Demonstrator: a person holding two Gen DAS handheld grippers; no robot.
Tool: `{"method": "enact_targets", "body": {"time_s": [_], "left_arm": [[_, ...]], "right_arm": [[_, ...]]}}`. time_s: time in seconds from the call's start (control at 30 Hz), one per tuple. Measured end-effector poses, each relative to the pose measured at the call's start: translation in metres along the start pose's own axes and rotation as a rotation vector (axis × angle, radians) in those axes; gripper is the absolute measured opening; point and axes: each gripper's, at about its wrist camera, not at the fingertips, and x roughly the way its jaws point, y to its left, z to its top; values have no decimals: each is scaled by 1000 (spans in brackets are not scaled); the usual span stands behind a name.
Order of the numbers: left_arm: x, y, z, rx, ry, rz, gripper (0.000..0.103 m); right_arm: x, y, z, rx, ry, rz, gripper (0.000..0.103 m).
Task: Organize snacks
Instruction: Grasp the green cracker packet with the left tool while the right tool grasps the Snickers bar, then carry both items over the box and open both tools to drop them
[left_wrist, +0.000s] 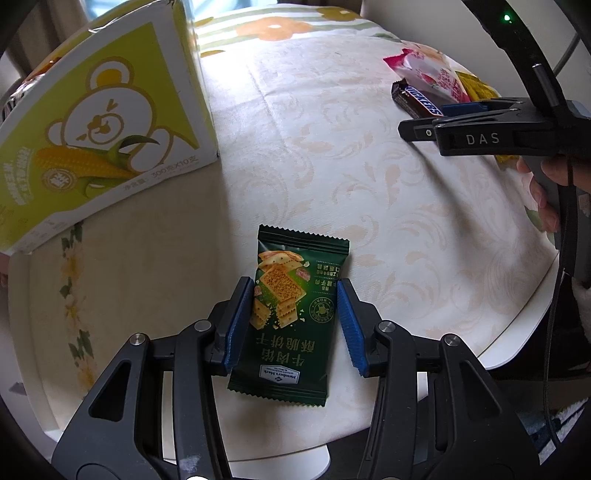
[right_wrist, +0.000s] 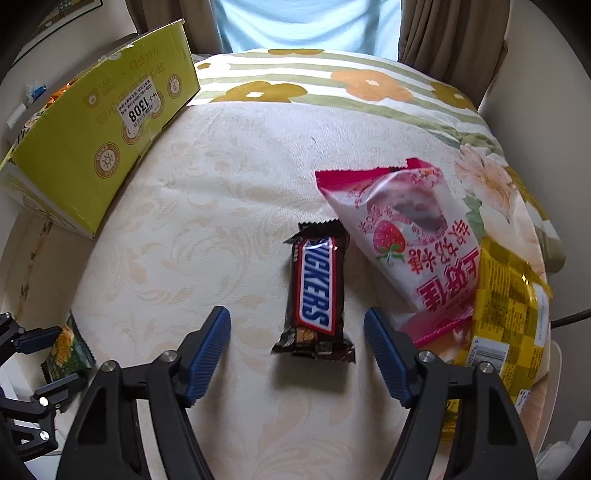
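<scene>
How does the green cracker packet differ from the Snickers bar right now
The cracker packet is dark green, flat and broad; the Snickers bar is brown, narrower and thicker. The left gripper has its pads pressed on the packet's sides, while the right gripper has its jaws on either side of the bar, with gaps. The bar lies beside a pink packet; the cracker packet lies alone. Both rest on the tablecloth.

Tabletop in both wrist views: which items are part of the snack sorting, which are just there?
Job:
- green cracker packet, left gripper shut on it
- Snickers bar, between the right gripper pads, not yet pinched
- pink strawberry snack bag
- yellow snack packet
- green corn carton, likely the bin

Lying about:
- floral tablecloth
- curtains
</scene>
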Motion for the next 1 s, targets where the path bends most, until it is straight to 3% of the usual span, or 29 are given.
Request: {"method": "enact_targets", "body": {"time_s": [0.17,0.3,0.63,1.0], "left_arm": [[0,2,0,-18,6,3,42],[-1,5,2,-34,4,0,42],[-30,6,10,-56,-47,15,42],[-118,15,46,-94,-208,44,42]], "right_arm": [[1,-1,6,-1,-14,-13,54],[-1,3,9,-25,-22,-18,26],[-27,6,8,-18,-33,0,26],[-112,14,34,4,-130,56,26]]}}
